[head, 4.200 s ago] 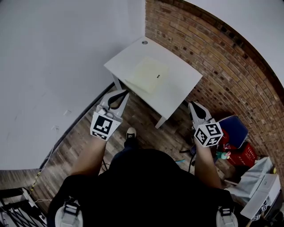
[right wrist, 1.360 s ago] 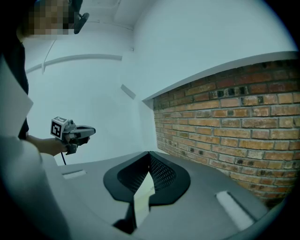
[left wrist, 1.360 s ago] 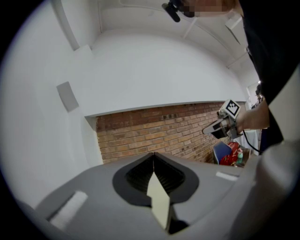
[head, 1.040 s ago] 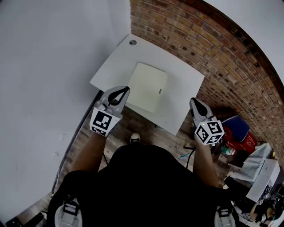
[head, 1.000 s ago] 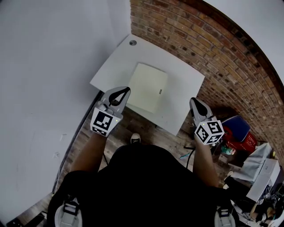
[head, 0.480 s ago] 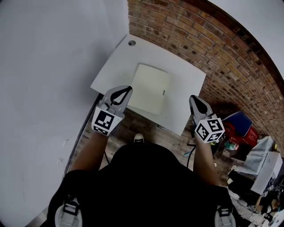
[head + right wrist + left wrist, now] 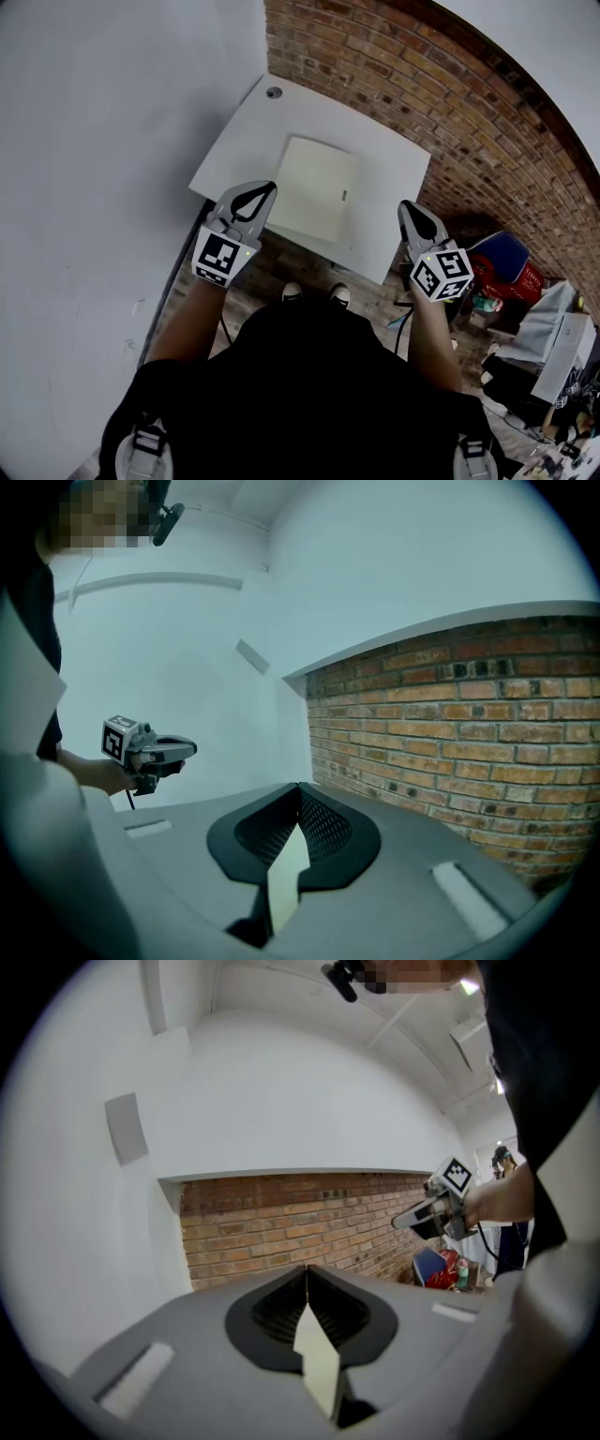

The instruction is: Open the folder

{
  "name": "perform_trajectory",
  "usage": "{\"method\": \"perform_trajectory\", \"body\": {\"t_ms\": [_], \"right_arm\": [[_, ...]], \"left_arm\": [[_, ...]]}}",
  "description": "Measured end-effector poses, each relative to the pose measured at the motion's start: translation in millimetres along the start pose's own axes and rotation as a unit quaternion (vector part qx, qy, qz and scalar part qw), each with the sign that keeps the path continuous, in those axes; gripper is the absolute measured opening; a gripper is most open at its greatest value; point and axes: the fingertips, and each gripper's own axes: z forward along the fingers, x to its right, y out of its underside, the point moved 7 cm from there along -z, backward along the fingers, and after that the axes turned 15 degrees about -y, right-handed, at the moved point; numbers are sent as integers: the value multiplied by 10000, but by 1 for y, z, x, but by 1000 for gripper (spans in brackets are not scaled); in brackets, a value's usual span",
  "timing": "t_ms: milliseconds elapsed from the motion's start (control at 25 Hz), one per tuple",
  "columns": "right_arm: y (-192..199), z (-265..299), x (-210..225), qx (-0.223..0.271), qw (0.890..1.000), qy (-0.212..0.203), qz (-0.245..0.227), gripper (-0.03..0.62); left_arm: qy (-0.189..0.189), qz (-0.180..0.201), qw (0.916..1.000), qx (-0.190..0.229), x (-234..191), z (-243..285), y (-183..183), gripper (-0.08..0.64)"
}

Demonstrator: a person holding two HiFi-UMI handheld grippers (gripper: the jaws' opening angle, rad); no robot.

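Note:
A pale yellow-green folder [image 7: 314, 192] lies flat and closed on the white table [image 7: 253, 141], with a small dark clasp [image 7: 344, 195] near its right edge. In the head view my left gripper [image 7: 269, 187] hovers over the table's near edge, just left of the folder, with its jaws shut and nothing in them. My right gripper [image 7: 406, 206] is held beyond the table's right side, also shut and empty. In the left gripper view the jaws [image 7: 307, 1269] meet at the tip. They also meet at the tip [image 7: 298, 787] in the right gripper view. Neither gripper touches the folder.
A brick wall [image 7: 450, 103] runs behind the table and a white wall [image 7: 94, 141] along its left. The tabletop has a cable hole [image 7: 273, 93] at its far corner. A blue item and a red basket [image 7: 511, 272] sit on the floor at right. My shoes [image 7: 292, 292] stand by the table's near edge.
I have stepped closer to the table and a second shoe now shows beside the first. Both grippers stay shut and drifted slightly with me.

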Motion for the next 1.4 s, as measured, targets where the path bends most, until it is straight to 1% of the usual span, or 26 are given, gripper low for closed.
{"method": "perform_trajectory", "body": {"t_ms": [120,320,600,960,1240,1400], "right_arm": [[3,0,-1,-29,10000,-1,14,3],[4,-2,1,-144,9998,83,-90,3],[2,-4,4,-261,9993,158,-227,3],[1,-21,14,-179,9996,140,-193,3],[5,-31,26,-80,9999,-35,-63,3],[7,-36,34,-63,9999,-80,-3,3]], "left_arm": [[-18,4,10000,26,-1,0,0,5],[-25,221,9997,31,8,-3,-2,6],[-99,241,9996,46,11,-5,-5,6],[-199,254,9994,113,21,-4,-19,5],[-178,252,9995,-77,37,12,-14,6],[-114,339,9991,-237,48,26,-8,5]]}}
